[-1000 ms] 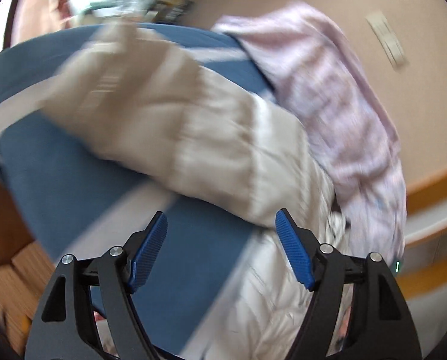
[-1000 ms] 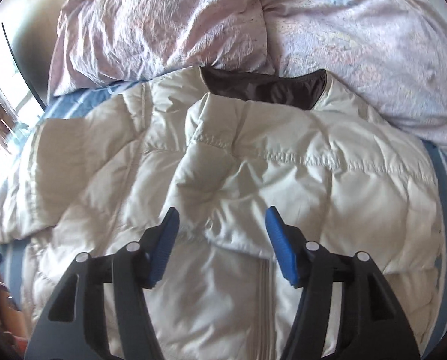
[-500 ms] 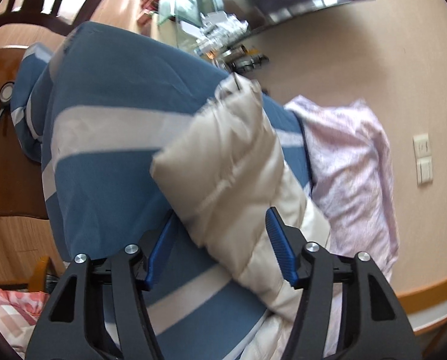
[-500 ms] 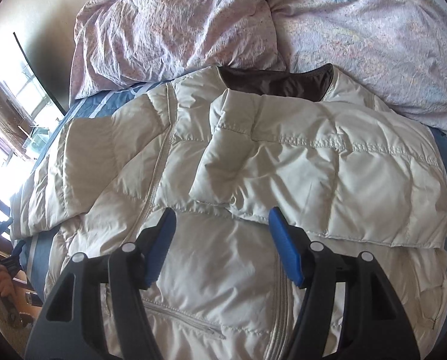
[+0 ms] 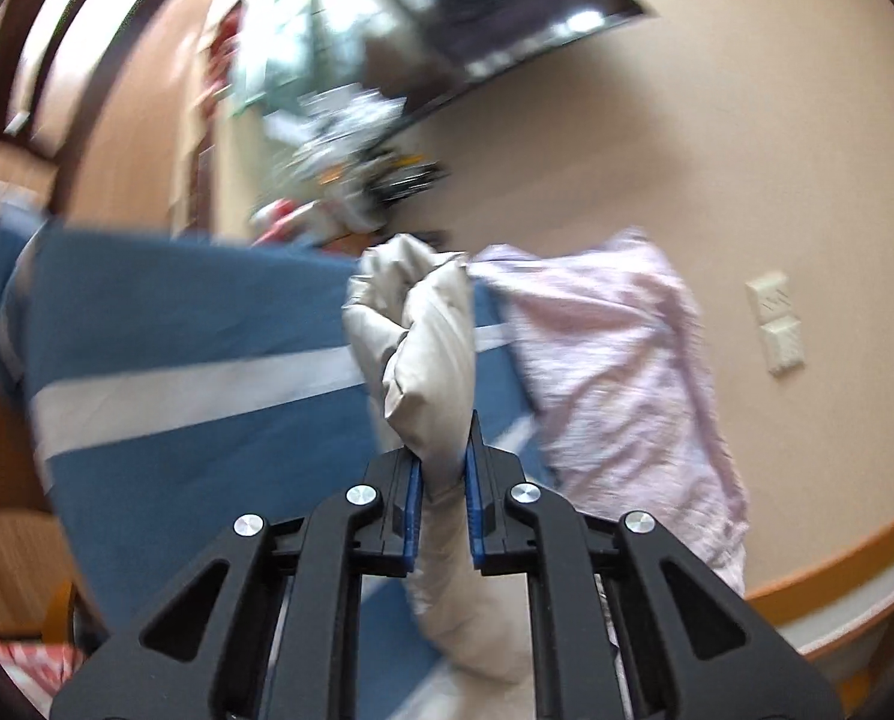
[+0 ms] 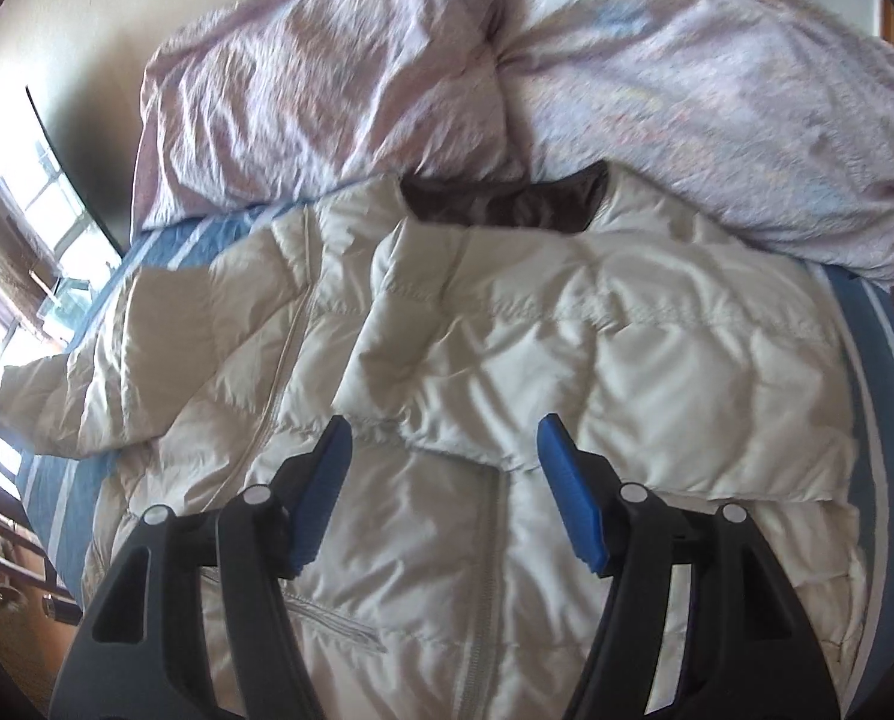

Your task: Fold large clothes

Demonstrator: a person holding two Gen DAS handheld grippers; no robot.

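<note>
The left gripper [image 5: 442,474], wide apart a second ago, has just clamped the cream quilted puffer jacket's sleeve [image 5: 432,354] at frame centre, ready for folding inward, while the right gripper [image 6: 444,468] hovers open over the jacket's body [image 6: 507,372] on the blue striped bedsheet [image 5: 177,360].

Cream puffer jacket [image 6: 507,372] is spread flat on the blue striped bedsheet [image 6: 867,360], pink duvet [image 6: 507,60] bunched behind it, right gripper [image 6: 444,480] held wide open above.

A blue white-striped bed [image 6: 867,348] carries a cream puffer jacket [image 6: 567,372] and pink duvet [image 6: 507,78].
</note>
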